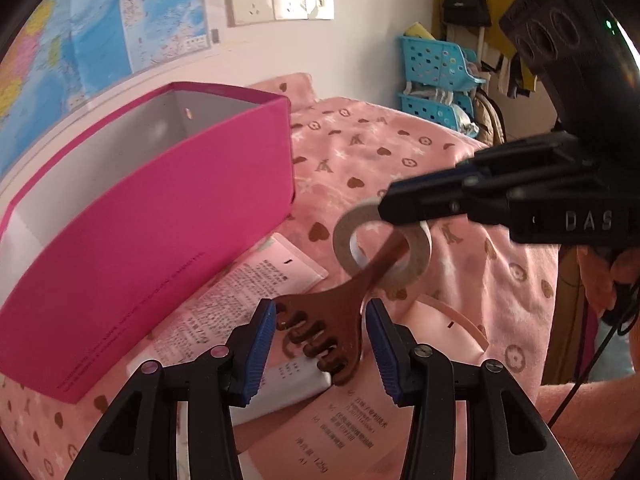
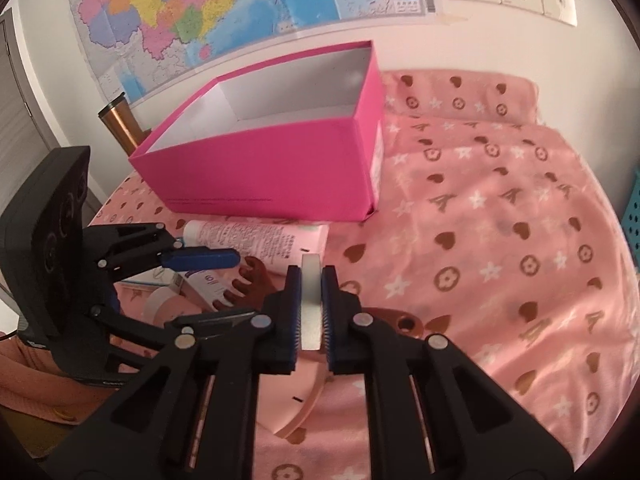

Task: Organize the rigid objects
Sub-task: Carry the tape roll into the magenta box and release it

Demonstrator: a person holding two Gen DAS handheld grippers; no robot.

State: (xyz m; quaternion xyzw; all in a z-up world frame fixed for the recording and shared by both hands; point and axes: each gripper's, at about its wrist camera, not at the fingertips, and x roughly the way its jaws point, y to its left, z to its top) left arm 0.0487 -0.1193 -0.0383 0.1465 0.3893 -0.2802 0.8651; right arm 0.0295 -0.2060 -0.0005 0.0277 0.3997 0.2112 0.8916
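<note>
Box [image 2: 272, 184] sat empty beyond both claws, so nothing stowed yet: right claw [image 2: 311, 312] pinched tape roll [image 1: 382, 246], left claw [image 1: 320, 344] spread w/ brown comb [image 1: 328, 320] between its pads, tubes [image 2: 256, 240] beside them; pink bedspread [image 2: 500, 240], wall map [image 2: 200, 8] behind.

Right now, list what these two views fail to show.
- Pink box floor: near wall hides it in both views.
- Brown comb handle end: left wrist view, behind the tape roll.
- Tape roll: right wrist view, seen edge-on between the right gripper fingers.
- Tube print: too blurred.
</note>
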